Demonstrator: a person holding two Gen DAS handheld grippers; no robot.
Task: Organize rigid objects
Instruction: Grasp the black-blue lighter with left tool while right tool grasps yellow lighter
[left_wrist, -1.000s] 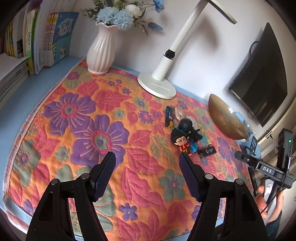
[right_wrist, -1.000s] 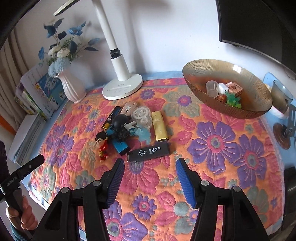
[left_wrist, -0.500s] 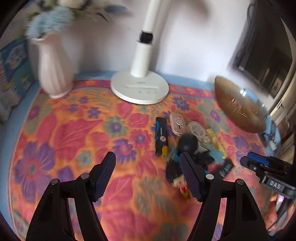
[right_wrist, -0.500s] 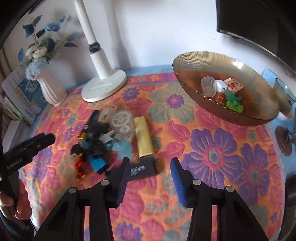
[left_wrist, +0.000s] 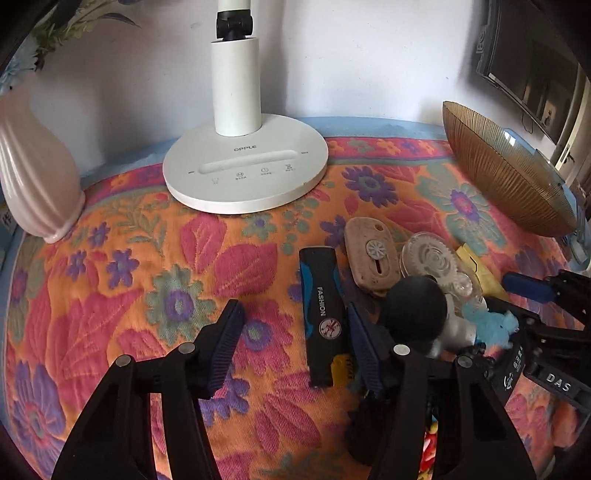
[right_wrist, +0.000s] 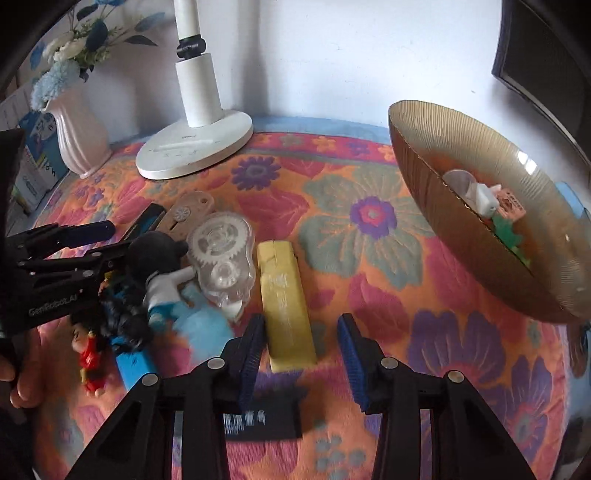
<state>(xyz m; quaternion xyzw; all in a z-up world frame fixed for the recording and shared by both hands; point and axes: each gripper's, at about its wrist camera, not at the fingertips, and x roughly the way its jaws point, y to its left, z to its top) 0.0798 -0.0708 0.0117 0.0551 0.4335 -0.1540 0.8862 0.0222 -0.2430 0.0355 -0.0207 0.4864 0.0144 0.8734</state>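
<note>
Right wrist: right gripper (right_wrist: 301, 345) wide over yellow lighter (right_wrist: 284, 299); left gripper (left_wrist: 293, 341) wide beside black lighter (left_wrist: 323, 314).

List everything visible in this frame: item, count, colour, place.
Lamp base: 1, white, back centre.
Vase: 1, pale pink, back left, holding blue and white flowers.
Bowl: 1, amber, right, holding small items.
Black FASHION bar: 1, black-blue, pile's left edge.
Beige tag: 1, beside the bar.
Clear gear case: 1, pile centre.
Yellow block: 1, right of the gear case.
Black-headed figure: 1, pile centre.
Red doll: 1, pile front.
Black printed bar: 1, under right claw.
Floral cloth: 1, orange.
Left claw: open.
Right claw: open.
</note>
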